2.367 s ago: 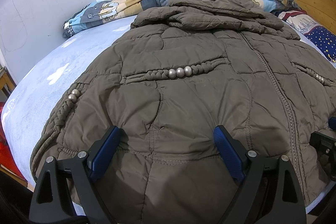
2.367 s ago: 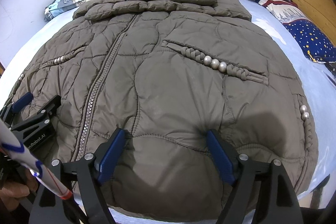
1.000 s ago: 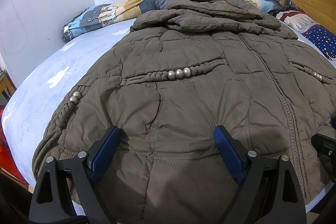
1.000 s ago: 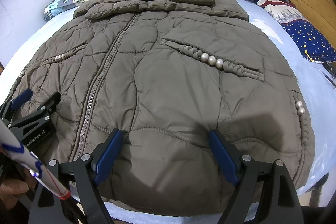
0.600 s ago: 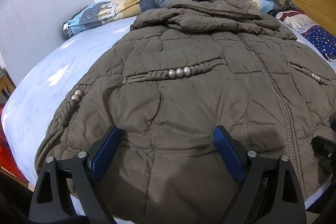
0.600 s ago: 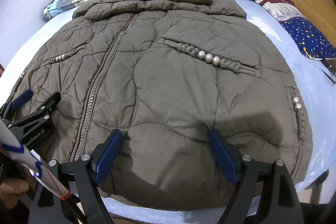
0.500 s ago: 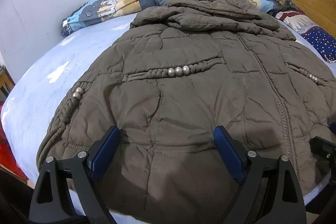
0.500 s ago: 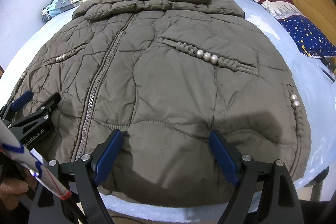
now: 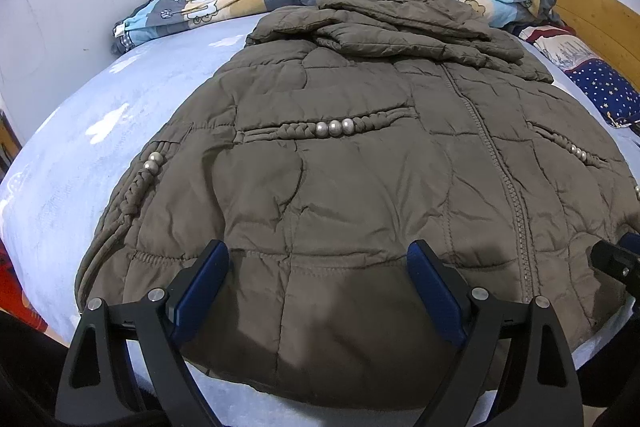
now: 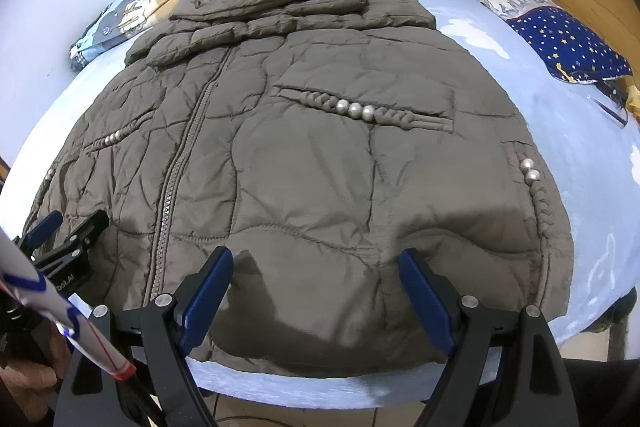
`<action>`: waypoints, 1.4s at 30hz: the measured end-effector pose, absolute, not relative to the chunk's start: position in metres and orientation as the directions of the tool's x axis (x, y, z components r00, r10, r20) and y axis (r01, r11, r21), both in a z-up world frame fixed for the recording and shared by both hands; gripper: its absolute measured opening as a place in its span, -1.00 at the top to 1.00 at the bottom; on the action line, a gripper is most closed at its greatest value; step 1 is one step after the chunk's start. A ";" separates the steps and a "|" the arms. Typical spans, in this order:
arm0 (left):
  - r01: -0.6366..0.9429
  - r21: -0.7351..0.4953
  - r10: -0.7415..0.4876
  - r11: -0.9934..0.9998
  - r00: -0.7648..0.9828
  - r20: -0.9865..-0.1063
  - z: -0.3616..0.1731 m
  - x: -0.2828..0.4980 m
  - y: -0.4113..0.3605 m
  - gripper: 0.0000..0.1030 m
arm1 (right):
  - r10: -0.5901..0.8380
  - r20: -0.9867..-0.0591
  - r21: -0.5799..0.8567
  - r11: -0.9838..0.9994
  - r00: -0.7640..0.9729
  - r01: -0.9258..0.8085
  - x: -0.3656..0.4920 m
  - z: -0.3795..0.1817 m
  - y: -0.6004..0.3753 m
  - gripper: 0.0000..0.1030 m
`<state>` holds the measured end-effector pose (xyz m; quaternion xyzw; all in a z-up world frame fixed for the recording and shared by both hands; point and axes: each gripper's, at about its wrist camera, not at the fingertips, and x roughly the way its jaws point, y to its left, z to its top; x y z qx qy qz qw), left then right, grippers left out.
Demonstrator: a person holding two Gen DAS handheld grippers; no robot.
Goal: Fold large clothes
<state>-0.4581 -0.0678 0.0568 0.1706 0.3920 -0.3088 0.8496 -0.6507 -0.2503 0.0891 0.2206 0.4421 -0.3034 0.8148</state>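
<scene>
Both tools, left tool (image 9: 316, 287) and right tool (image 10: 316, 291), gape empty above the jacket's (image 9: 360, 167) near hem; its zipper (image 10: 180, 163) runs directly away between them.

Bed (image 9: 120, 131) w/ pale blue sheet: brown jacket (image 9: 360, 187) flat on it, quilt (image 9: 224, 3) & starry pillow (image 10: 568, 43) at far edge.

Quilted jacket (image 10: 304, 163) on bed (image 10: 560, 131), hand-held gripper (image 10: 316, 263) spread
</scene>
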 end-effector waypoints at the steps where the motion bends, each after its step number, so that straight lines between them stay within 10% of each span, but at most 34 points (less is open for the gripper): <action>1: 0.659 0.049 -0.391 0.750 0.503 -0.771 0.057 -0.458 -0.068 -0.75 | -0.302 -0.853 0.092 0.716 0.426 0.692 -0.651 0.090 -0.251 -0.71; 29: 0.649 -0.008 -0.415 0.761 0.478 -0.774 0.067 -0.449 -0.053 -0.75 | -0.368 -0.837 0.125 0.591 0.404 0.797 -0.693 0.107 -0.289 -0.71; 42: 0.398 -0.159 -0.364 0.903 0.517 -0.775 0.088 -0.369 0.042 -0.75 | -0.438 -0.822 0.215 0.352 0.363 0.911 -0.774 0.118 -0.345 -0.71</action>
